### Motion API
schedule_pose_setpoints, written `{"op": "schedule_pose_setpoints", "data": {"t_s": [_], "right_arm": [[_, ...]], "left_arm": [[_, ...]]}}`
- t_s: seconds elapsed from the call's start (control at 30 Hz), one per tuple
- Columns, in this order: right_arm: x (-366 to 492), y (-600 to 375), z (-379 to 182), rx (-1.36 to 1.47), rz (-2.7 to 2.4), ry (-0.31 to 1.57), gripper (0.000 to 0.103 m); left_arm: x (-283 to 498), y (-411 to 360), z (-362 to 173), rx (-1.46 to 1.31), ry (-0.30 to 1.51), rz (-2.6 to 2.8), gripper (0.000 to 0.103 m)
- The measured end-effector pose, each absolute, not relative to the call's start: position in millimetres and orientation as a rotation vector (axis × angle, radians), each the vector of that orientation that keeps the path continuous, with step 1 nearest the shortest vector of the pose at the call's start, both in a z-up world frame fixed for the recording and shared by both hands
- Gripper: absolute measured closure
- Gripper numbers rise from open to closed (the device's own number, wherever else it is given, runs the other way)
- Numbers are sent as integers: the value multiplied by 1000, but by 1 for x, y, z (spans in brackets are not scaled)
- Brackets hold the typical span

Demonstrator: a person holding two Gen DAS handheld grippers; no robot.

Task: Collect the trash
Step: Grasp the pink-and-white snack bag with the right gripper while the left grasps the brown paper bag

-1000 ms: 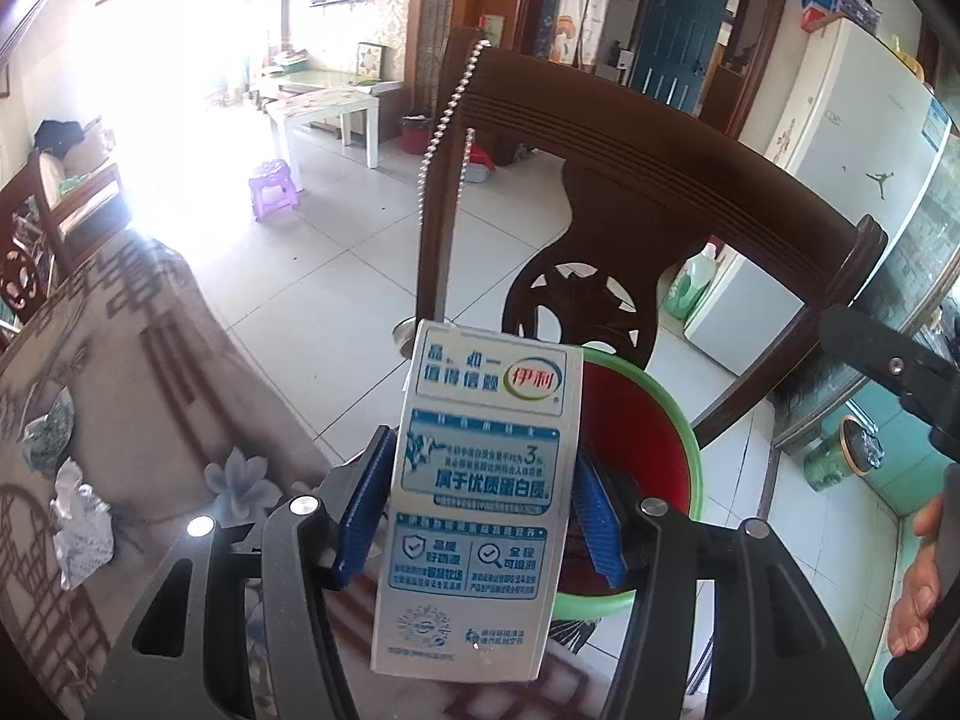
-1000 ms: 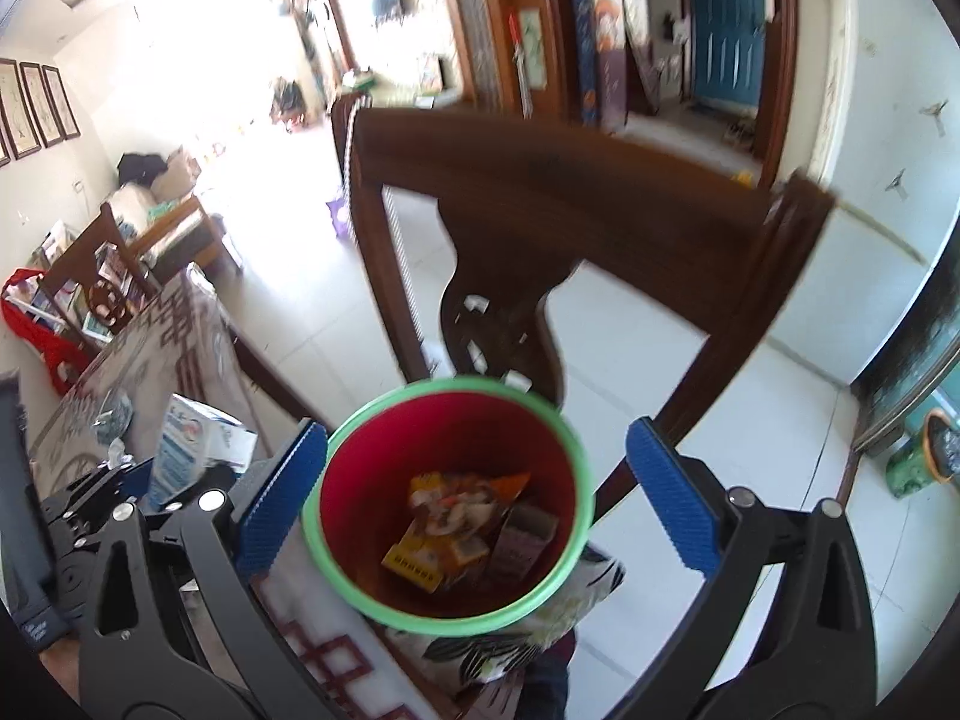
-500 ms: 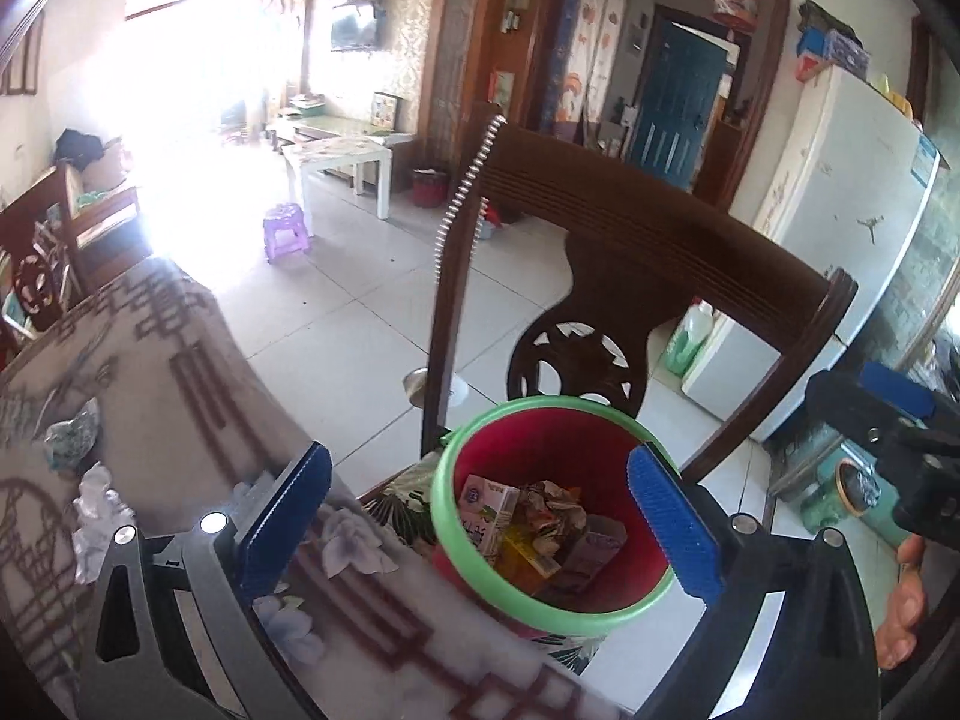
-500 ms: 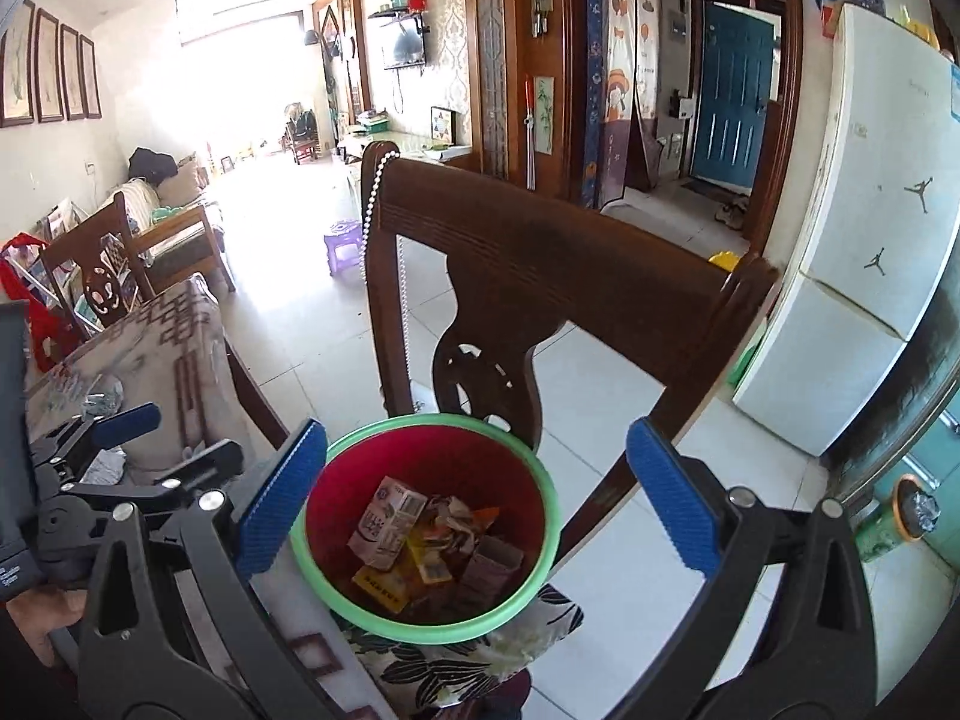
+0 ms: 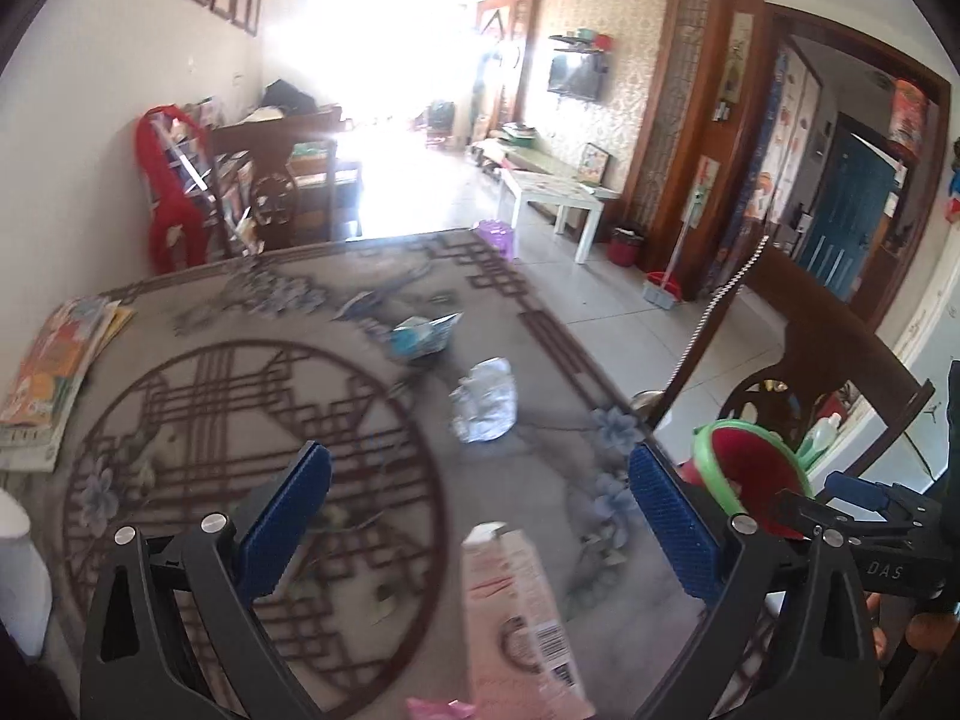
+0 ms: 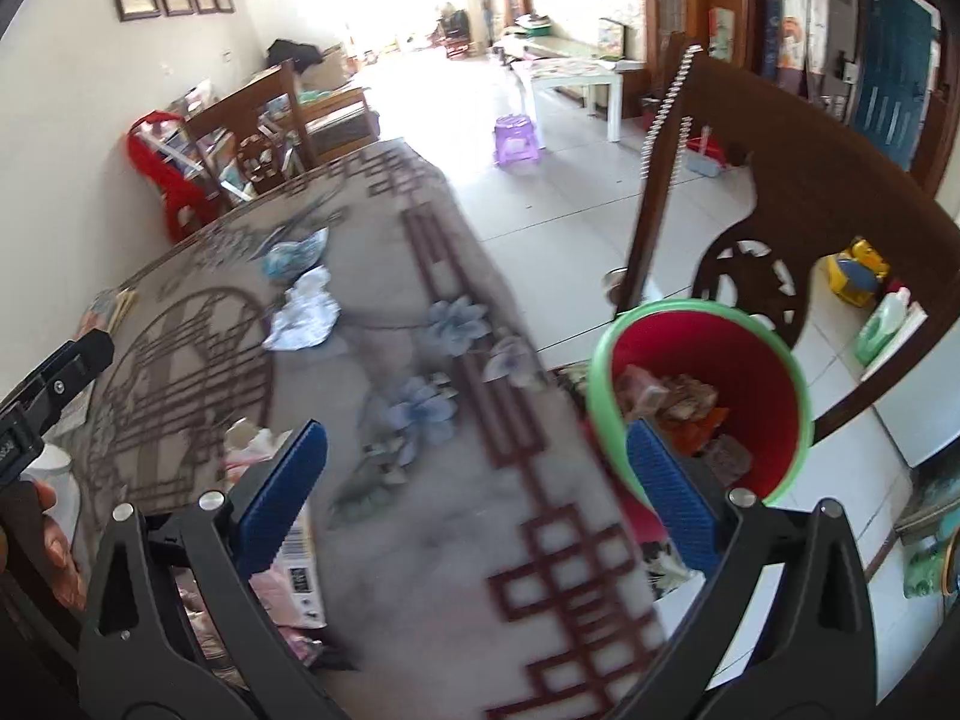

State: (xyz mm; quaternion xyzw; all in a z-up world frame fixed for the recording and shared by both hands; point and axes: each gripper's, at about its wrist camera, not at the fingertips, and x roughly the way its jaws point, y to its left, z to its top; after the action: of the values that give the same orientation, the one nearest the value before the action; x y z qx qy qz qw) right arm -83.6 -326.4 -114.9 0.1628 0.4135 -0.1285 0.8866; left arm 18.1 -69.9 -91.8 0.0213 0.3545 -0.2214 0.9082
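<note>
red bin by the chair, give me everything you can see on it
The bin is a round plastic bucket, red inside and out, with a light green rim. It stands upright just off the table edge, in front of the dark wooden chair back, seemingly on the chair's patterned seat cushion. It is partly filled with cartons and wrappers. Nothing grips it; the open right gripper hangs in front of it.

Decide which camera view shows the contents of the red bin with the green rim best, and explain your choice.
The right wrist view. It looks down into the red bin, so the cartons and wrappers inside are visible. The left wrist view catches the bin only side-on at the table's edge, showing its rim and inner wall but none of the contents.
</note>
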Motion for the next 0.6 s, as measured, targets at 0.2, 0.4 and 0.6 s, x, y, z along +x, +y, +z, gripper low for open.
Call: {"op": "schedule_pose_setpoints", "data": {"t_s": [0.2,0.4,0.6], "right_arm": [[-53,-255,-148,342,-100,992,5],[-21,-199,-179,287,14,1110,5],[-7,-173,-208,287,54,1204,5]], "left_arm": [[7,6,-119,15,826,-377,8],[-17,45,-146,43,914,-353,9],[-39,59,-166,56,946,-379,9]]}}
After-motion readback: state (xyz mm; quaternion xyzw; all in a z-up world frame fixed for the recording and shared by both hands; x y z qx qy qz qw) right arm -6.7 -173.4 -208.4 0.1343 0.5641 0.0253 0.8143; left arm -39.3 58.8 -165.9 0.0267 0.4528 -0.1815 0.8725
